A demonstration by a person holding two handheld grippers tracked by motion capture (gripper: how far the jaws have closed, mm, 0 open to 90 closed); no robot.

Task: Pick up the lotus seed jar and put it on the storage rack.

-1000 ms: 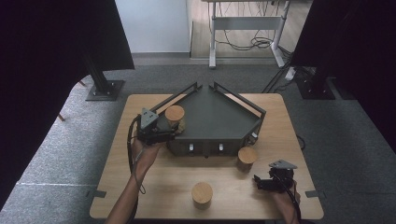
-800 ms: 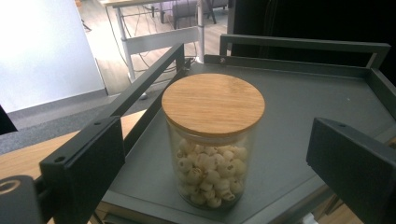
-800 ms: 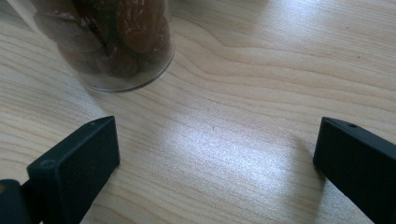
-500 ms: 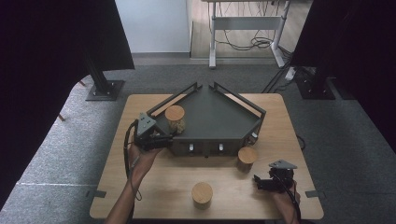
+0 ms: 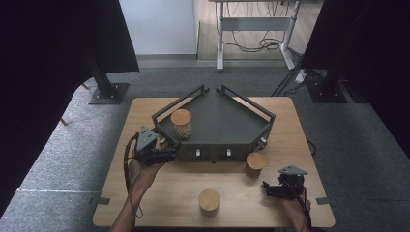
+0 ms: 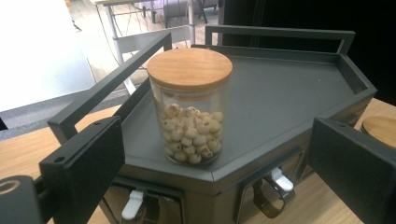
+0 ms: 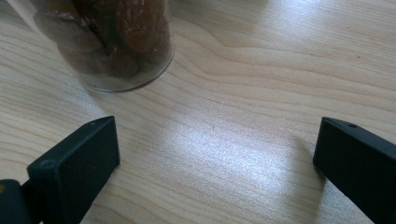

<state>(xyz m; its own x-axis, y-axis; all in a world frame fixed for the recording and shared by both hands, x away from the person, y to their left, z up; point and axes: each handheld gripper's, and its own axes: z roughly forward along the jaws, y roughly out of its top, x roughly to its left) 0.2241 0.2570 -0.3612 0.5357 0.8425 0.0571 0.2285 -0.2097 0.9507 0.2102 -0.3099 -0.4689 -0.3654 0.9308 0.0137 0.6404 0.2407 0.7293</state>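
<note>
Black left tongs [image 6: 215, 163] gape empty before the glass jar [image 6: 190, 105]; right tongs [image 7: 219, 158], seemingly empty too, spread wide.

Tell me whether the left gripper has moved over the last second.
Yes. The left gripper has backed away from the jar on the tray, toward the table's near edge.

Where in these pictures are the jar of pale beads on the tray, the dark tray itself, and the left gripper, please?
Jar of pale beads [image 6: 189, 70]: left gripper view, on its bamboo lid.
Dark tray [image 5: 227, 123]: high view, on its bare floor.
Left gripper [image 5: 170, 155]: high view, between its fingertips.
</note>
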